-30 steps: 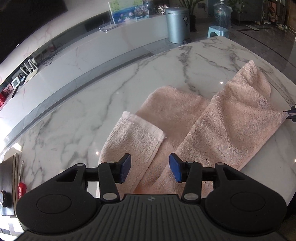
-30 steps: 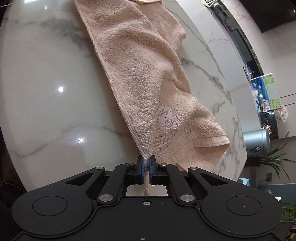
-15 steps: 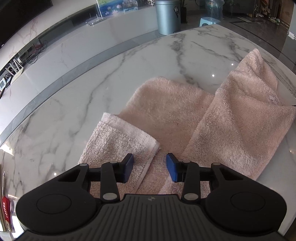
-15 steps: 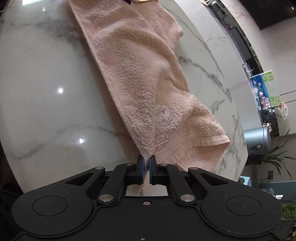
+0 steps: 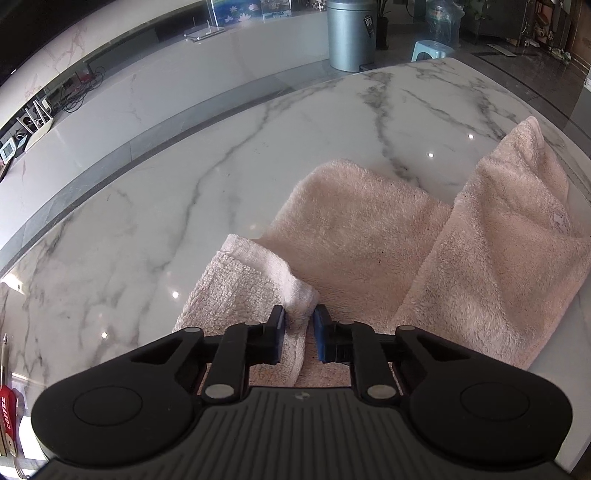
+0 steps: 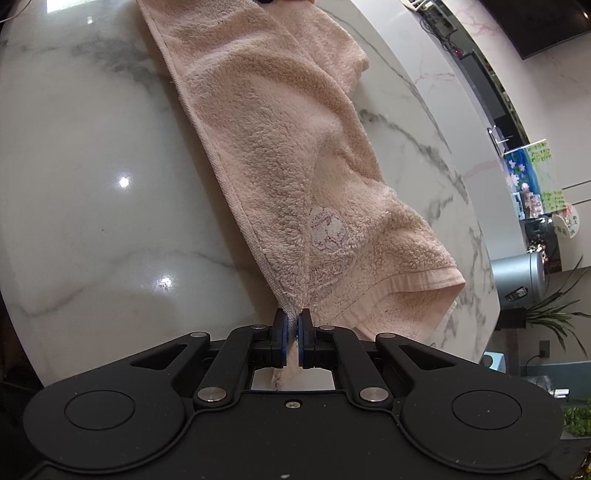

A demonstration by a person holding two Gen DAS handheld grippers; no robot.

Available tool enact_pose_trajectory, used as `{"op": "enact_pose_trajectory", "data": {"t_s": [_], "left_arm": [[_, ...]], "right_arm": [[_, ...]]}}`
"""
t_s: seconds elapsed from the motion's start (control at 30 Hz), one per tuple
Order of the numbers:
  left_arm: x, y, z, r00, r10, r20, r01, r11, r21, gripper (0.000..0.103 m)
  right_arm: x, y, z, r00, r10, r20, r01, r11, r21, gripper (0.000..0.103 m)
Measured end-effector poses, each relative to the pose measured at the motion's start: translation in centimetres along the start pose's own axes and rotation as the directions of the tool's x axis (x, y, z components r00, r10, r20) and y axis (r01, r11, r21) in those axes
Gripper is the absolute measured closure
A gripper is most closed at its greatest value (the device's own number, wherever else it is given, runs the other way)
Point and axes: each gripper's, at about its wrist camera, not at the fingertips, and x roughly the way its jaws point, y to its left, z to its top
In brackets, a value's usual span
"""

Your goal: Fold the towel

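Note:
A pale pink towel [image 5: 369, 229] lies rumpled on the marble table [image 5: 184, 206], with one corner flipped over toward me. My left gripper [image 5: 299, 328] has its jaws partly closed around that flipped corner [image 5: 295, 295], a gap still showing on each side. In the right wrist view the towel [image 6: 280, 147] stretches away from me. My right gripper [image 6: 291, 323] is shut on the towel's near corner, beside a round embroidered emblem [image 6: 327, 229], and holds it just off the table.
The round table's edge [image 6: 22, 317] curves close on the left of the right wrist view. A grey bin [image 5: 349, 33] and a blue stool [image 5: 430, 50] stand on the floor beyond the table. A long white counter [image 5: 147, 92] runs behind.
My left gripper has moved forward and down onto the flipped corner and its jaws have narrowed around it. My right gripper has kept its hold on the other corner, shifting only slightly.

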Motion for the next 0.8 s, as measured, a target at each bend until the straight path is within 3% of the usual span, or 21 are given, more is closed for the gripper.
{"op": "enact_pose_trajectory", "data": {"t_s": [0.33, 0.8], "left_arm": [[-3.5, 2.9, -0.2, 0.993, 0.113, 0.031, -0.112, 0.992, -0.056, 0.093], [-11.9, 6.7, -0.7, 0.958, 0.266, 0.105, -0.247, 0.955, -0.164, 0.093]], "right_arm": [[-1.4, -1.7, 0.1, 0.997, -0.073, 0.009, 0.072, 0.997, 0.036, 0.1], [-7.4, -6.8, 0.8, 0.967, -0.252, 0.024, 0.251, 0.968, 0.022, 0.1]]}}
